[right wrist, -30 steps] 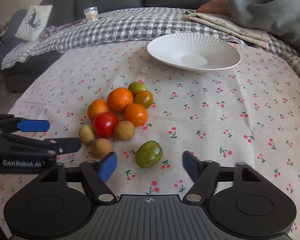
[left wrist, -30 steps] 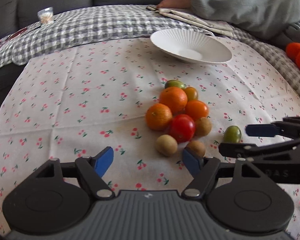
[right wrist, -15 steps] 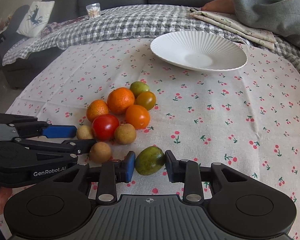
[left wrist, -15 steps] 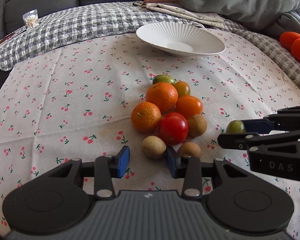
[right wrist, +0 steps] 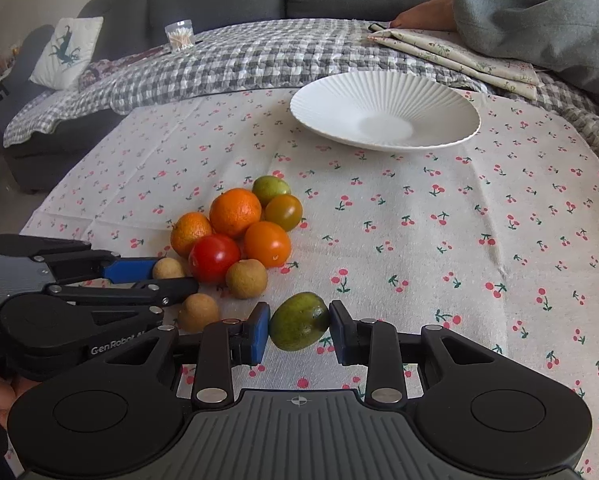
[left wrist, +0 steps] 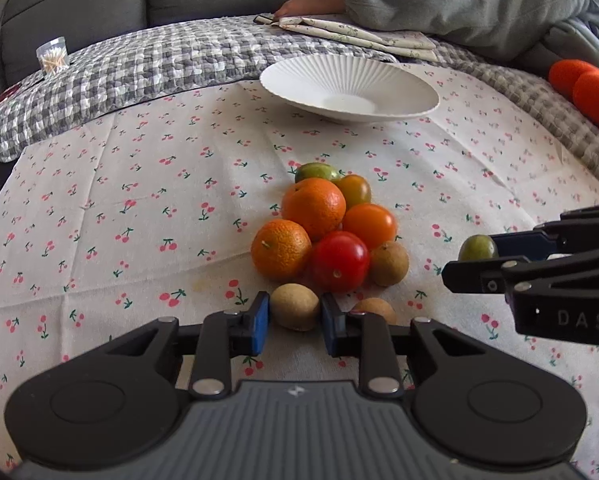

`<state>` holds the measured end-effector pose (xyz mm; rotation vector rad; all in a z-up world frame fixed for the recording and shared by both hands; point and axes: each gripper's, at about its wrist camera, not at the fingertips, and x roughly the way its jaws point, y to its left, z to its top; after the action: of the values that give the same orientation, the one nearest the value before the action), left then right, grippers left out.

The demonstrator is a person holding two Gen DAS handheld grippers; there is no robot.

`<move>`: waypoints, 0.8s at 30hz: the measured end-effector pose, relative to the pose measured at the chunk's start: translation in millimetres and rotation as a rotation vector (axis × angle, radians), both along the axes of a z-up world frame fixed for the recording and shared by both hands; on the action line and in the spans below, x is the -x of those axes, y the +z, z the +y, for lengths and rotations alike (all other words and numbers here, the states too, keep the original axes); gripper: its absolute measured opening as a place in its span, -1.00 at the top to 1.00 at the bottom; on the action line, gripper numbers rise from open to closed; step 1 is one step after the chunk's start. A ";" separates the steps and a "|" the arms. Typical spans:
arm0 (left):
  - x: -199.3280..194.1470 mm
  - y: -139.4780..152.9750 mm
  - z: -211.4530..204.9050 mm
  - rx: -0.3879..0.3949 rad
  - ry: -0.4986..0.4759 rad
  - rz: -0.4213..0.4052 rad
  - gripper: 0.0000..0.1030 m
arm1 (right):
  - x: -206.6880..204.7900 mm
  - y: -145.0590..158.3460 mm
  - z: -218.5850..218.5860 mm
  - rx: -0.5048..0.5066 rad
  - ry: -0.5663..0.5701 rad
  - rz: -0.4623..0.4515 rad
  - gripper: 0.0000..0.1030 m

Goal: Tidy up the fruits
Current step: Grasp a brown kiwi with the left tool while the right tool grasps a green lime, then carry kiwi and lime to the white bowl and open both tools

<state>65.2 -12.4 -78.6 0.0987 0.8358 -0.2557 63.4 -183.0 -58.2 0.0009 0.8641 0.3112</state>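
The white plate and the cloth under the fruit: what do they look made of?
The white plate looks like glazed ceramic or porcelain: smooth with a soft sheen, fine ribs fanning out from its centre, though moulded plastic cannot be ruled out. The cloth looks like thin matte woven cotton or a similar fabric: printed with small cherries, it shows fold creases and slight wrinkles.

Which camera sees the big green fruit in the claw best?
The right wrist view: the green fruit sits whole between the right claw pads. The left wrist view shows only a small part behind that claw.
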 end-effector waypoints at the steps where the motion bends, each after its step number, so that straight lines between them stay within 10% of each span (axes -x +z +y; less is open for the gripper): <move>1: 1.0 4.0 2.6 0.012 0.006 -0.003 0.52 | 0.2 1.8 -1.8 -0.003 -0.006 -0.003 0.39; 24: -72.3 63.1 -11.4 0.051 0.007 -0.118 0.51 | -61.9 55.8 -62.0 -0.066 -0.118 -0.067 0.40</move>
<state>137.5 -23.8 -15.5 0.0626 0.7115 -0.2623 125.2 -244.9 -2.4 0.1019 0.7840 0.2275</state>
